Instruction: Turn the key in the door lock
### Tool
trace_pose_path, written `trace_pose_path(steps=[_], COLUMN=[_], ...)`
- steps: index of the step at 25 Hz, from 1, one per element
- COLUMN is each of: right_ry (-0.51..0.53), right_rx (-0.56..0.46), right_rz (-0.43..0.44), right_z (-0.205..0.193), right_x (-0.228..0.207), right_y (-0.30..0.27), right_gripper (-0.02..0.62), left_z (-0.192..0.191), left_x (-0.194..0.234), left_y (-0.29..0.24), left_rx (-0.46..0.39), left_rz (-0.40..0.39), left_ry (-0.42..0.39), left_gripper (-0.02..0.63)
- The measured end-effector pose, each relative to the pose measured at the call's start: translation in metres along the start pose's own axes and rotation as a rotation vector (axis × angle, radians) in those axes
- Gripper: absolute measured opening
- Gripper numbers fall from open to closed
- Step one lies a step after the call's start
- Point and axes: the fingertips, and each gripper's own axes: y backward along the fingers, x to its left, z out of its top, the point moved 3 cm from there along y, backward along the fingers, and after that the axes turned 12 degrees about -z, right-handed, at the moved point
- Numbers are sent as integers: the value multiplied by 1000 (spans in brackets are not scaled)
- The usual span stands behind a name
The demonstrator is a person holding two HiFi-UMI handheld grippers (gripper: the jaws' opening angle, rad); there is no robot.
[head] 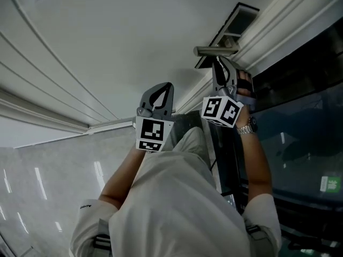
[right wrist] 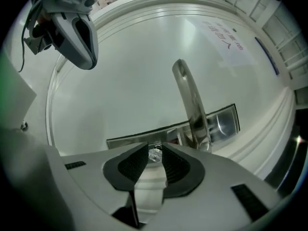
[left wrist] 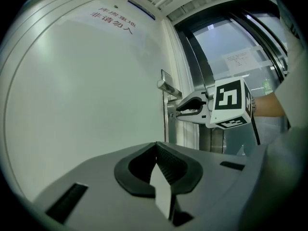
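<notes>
The white door (head: 107, 47) carries a metal lever handle (right wrist: 190, 100) on a long lock plate (right wrist: 226, 121). A small silvery key (right wrist: 155, 154) sticks out of the plate below the handle. My right gripper (right wrist: 155, 147) points at it, jaws a little apart, with the key head in the gap at the tips and neither pad pressing on it. From the head view the right gripper (head: 218, 68) reaches up under the handle (head: 214, 51). My left gripper (left wrist: 156, 144) hangs back from the door, shut on nothing. It shows in the right gripper view as the left gripper (right wrist: 85, 57), off to the upper left.
A dark glass panel (head: 300, 133) in a metal frame borders the door on the lock side, with a paper notice (left wrist: 240, 59) on it. Red characters (left wrist: 113, 20) are printed high on the door. Raised mouldings run across the door face.
</notes>
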Motion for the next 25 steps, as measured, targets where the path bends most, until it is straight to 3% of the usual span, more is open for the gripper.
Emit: trace_pose_path(steps=[5, 12, 16, 21, 25], right_ry=[2, 25, -77, -193, -403], right_rx=[28, 38, 40, 48, 78], right_rz=[97, 62, 35, -27, -12], right_z=[-3, -14, -12, -11, -12], right_x=[5, 11, 9, -2, -7], right_y=[-1, -11, -14, -18, -20], right_gripper=[117, 126, 123, 24, 14], left_z=[-1, -2, -5, -11, -13], left_x=[-2, -5, -8, -7, -7], left_y=[-4, -6, -6, -2, -1], left_rx=[15, 25, 38, 55, 61], left_rz=[8, 18, 25, 40, 47], left_ry=[-17, -22, -22, -18, -14], left_gripper=[8, 8, 8, 8, 8])
